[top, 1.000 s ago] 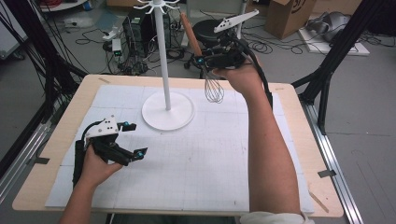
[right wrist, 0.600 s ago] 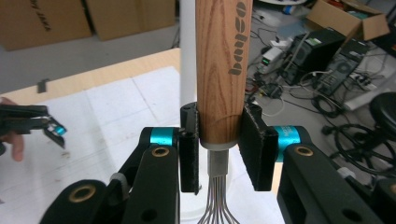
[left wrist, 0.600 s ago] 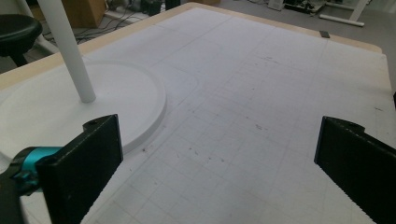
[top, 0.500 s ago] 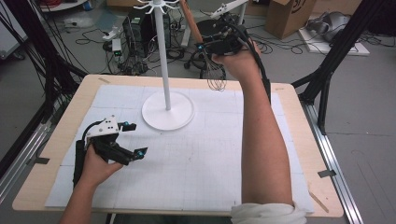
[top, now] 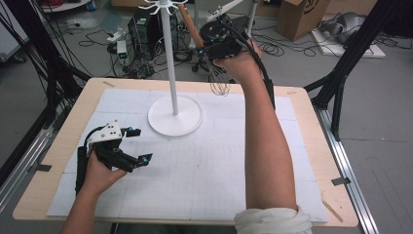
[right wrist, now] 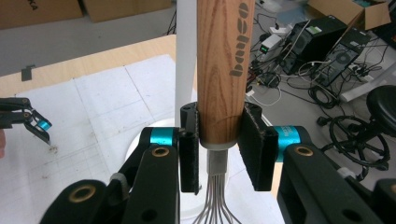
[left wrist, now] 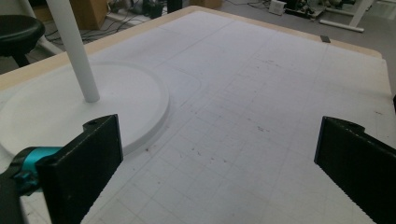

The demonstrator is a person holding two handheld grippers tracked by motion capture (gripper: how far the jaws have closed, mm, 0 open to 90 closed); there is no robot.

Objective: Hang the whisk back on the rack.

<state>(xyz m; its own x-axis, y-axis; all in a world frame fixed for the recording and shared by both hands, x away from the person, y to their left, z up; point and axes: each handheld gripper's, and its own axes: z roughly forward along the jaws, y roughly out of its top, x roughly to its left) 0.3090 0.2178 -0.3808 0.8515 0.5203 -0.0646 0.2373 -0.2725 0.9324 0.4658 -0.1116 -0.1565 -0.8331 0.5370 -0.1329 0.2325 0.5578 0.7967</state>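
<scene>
A whisk with a brown wooden handle (top: 189, 23) and wire head (top: 220, 83) hangs wires-down in my right gripper (top: 208, 48), which is held up behind the table's far edge. In the right gripper view the pads clamp the lower end of the whisk handle (right wrist: 224, 65), so my right gripper (right wrist: 222, 149) is shut on it, just in front of the white pole (right wrist: 186, 51). A white hook stand (top: 170, 63) rises from a round base (top: 175, 117), with hooks (top: 165, 6) at the top. My left gripper (top: 140, 144) rests open on the mat, with nothing between its jaws.
A white gridded mat (top: 204, 165) covers the wooden table (top: 311, 146). The stand base (left wrist: 70, 107) lies just ahead and left of my left gripper (left wrist: 215, 172). Beyond the far edge are computer cases, cables and cardboard boxes (top: 297, 14) on the floor.
My right hand has carried the whisk up and a little left, closer to the top of the stand. The left hand has stayed put.
</scene>
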